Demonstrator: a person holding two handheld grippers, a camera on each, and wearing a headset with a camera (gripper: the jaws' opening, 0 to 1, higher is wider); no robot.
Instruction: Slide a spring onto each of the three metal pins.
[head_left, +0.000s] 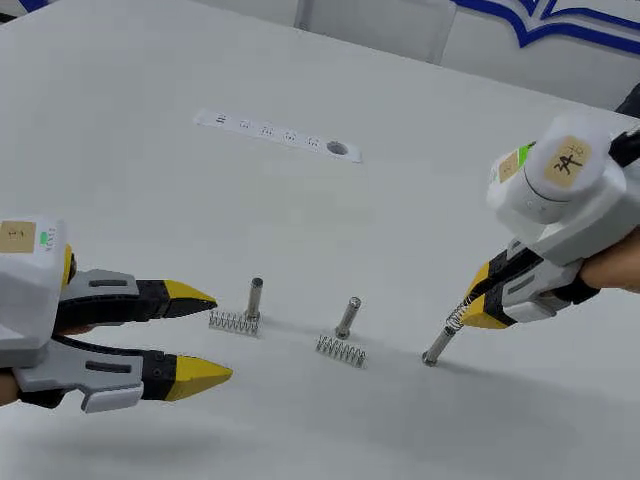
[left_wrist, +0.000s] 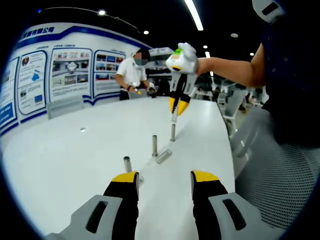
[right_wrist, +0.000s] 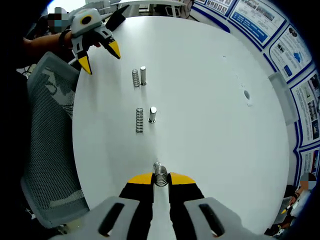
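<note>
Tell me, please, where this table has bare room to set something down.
Bare table lies between the socket strip and the pins, and this side of the loose springs. It is crowded along the pin row, between the left gripper and right gripper.

Pins (head_left: 255, 297) — shiny smooth metal; springs (head_left: 341, 350) bright metal wire; table (head_left: 150, 200) matt, smooth; L tongs (head_left: 222, 336) — matt plastic.

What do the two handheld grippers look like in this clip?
Both the left gripper and right gripper have white housings, grey and black tongs with pointed yellow tips, and a tan sticker with black writing plus a green mark on top. The person wears a dark top.
</note>
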